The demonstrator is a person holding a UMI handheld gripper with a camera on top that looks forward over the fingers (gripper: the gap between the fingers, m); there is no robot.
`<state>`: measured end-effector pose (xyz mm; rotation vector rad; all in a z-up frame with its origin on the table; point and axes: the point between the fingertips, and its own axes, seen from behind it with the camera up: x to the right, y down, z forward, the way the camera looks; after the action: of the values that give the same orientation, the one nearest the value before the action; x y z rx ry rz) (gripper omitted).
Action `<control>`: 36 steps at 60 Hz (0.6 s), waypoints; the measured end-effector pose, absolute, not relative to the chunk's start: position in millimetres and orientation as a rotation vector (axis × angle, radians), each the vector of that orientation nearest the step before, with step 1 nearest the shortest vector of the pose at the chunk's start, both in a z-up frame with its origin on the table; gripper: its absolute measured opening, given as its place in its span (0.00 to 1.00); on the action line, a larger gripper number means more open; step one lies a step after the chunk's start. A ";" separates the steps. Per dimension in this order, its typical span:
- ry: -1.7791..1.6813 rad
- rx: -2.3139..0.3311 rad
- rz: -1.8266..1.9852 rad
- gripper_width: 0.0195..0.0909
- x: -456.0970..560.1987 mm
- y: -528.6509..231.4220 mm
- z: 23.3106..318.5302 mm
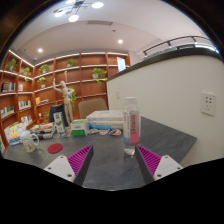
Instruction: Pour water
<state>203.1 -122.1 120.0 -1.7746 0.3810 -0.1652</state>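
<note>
Fingers of the handheld gripper stand spread wide above a dark grey counter, their magenta pads angled toward each other and holding nothing. Just ahead of them, nearer the right finger and clear of both, a tall clear bottle stands upright on the counter; it has a pale cap and a pink mark low on its side. Well to the left of the bottle, a small red disc lies flat on the counter, with a pale mug-like cup just left of that. Behind and to the left of the bottle, a stack of white boxes and assorted clutter, too small to identify, crowd the counter's far side. Wooden shelves with plants line the wall beyond the bottle, and a white partition bearing a wall switch rises to its right.
</note>
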 end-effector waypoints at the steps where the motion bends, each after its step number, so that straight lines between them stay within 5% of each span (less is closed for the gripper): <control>1: 0.392 -1.771 -0.179 0.97 209.3 -122.8 120.3; 22: 0.336 -1.733 -0.338 0.97 309.6 -103.5 115.8; 31: 0.283 -1.707 -0.327 0.84 319.9 -83.5 113.4; 36: 0.266 -1.688 -0.318 0.56 329.4 -69.2 114.2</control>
<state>329.4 -69.2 114.2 -1.6878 0.2661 -0.3175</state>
